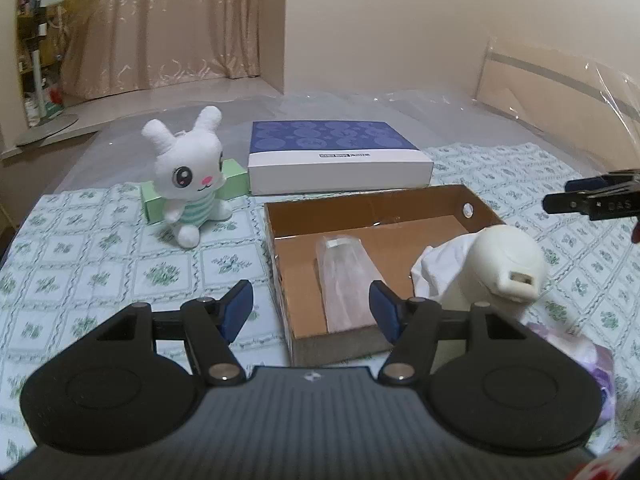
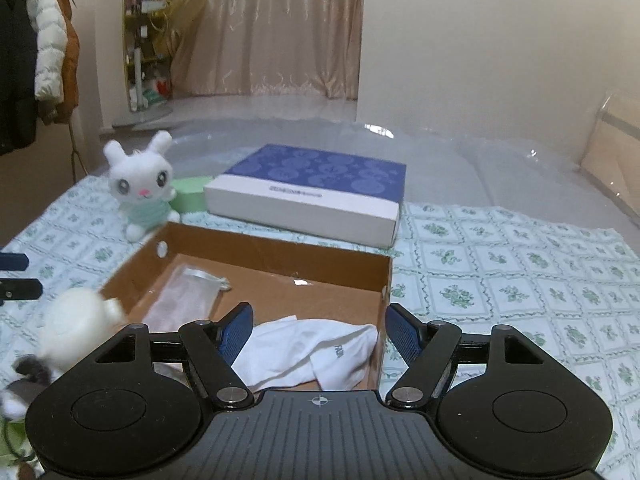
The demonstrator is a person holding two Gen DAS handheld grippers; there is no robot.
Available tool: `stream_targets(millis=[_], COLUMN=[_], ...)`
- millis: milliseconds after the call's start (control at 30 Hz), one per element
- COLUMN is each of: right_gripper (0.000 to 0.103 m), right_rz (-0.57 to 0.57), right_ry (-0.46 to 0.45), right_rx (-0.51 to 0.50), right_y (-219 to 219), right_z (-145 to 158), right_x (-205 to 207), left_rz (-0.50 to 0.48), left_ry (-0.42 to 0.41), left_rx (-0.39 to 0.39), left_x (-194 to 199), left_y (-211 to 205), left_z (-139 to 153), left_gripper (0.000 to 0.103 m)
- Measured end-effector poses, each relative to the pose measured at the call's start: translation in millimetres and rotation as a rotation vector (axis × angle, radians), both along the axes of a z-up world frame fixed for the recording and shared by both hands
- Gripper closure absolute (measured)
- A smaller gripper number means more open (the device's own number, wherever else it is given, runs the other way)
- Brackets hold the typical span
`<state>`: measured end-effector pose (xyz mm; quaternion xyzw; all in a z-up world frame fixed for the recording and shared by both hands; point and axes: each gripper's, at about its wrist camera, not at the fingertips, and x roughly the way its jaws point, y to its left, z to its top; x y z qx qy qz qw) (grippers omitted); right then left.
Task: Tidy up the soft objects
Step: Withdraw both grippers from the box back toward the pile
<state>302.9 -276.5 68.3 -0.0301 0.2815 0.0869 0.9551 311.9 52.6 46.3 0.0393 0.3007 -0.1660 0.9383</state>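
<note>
An open brown cardboard box (image 1: pixel 468 196) (image 2: pixel 248 246) lies on the patterned bed cover. Inside it lie a clear pouch (image 1: pixel 346 276) (image 2: pixel 184 294) and a white cloth (image 2: pixel 316 356) (image 1: pixel 440 264) draped at its near right corner. A cream plush (image 1: pixel 508 264) (image 2: pixel 76 326) rests at the box's edge. A white bunny plush (image 1: pixel 190 178) (image 2: pixel 140 184) sits to the box's far left. My left gripper (image 1: pixel 312 306) is open over the box's near edge. My right gripper (image 2: pixel 320 328) is open above the cloth.
A blue and white flat box (image 1: pixel 332 160) (image 2: pixel 316 192) lies behind the cardboard box. A green box (image 1: pixel 232 178) (image 2: pixel 190 194) stands behind the bunny. A purple wrapped item (image 1: pixel 592 364) and a grey plush (image 2: pixel 24 380) lie near. Clear plastic sheeting covers the far bed.
</note>
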Motion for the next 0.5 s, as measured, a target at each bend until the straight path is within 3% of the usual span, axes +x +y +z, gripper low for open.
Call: stream_targets(millis=[267,500], right_gripper=[0.03,0.03], right_rz=[0.008,0.009], right_ry=[-0.087,-0.164], right_rx=[0.001,0.024], right_y=[17.8,30.7], right_z=[26.0,40.0], right_x=[-69.5,-126.5], left_rz=[0.063,0.11], left_ry=[0.0,-0.03], left_rx=[-0.034,-0.042], left_x=[-47.9,-97.8], left_y=[6.0,8.3], left_z=[11.1,23.9], left_gripper=[0.034,0.019])
